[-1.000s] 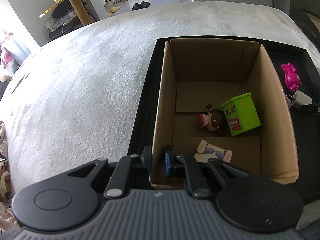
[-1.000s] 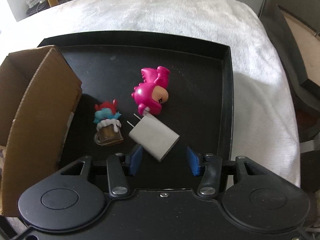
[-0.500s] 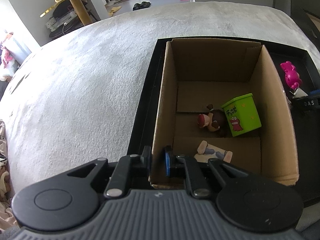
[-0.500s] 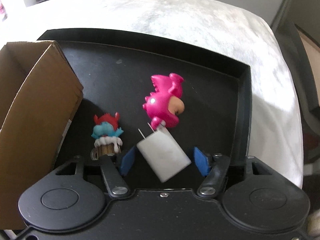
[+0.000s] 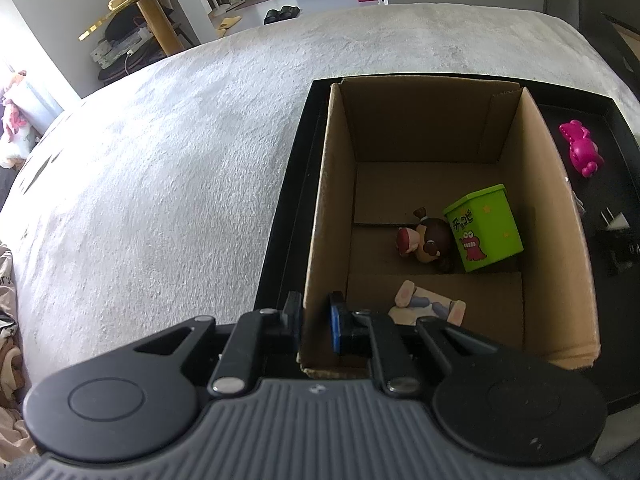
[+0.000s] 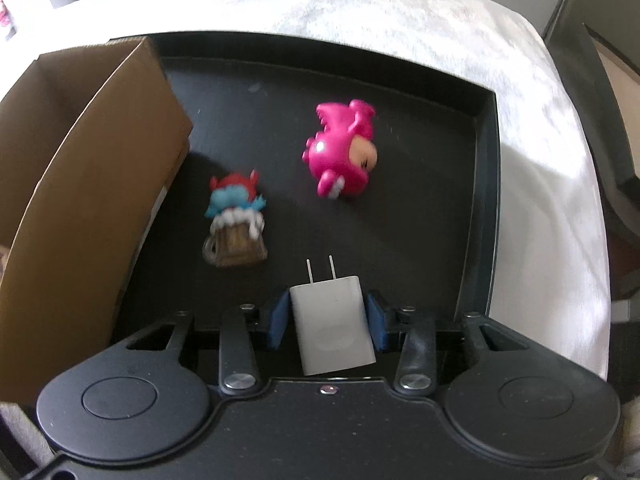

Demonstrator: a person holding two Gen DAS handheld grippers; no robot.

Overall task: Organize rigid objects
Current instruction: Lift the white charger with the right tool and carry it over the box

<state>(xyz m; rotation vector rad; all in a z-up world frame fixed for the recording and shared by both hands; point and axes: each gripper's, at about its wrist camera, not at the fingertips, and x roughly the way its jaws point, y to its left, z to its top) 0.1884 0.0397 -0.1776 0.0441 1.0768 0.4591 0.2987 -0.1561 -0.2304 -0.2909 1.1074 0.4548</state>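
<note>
Right gripper (image 6: 327, 316) closing on a white plug charger (image 6: 331, 324); left gripper (image 5: 315, 320) pinching the cardboard box (image 5: 320, 208) wall.

At the right view's lower centre the blue pads are pressing the charger's sides, prongs pointing up-frame over the black tray (image 6: 486, 200). The pink toy (image 6: 340, 152) and the blue-and-red figure (image 6: 234, 220) are lying above it. The left jaws are nearly shut on the box's near-left corner.

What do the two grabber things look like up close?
The left gripper has a ribbed grey body, black arms with two big round discs, silver screws, and a blue pad on one finger. The right gripper is black all over, with the same round discs and silver screws, and blue pads on both fingers. No cables, hands or sleeves show.
</note>
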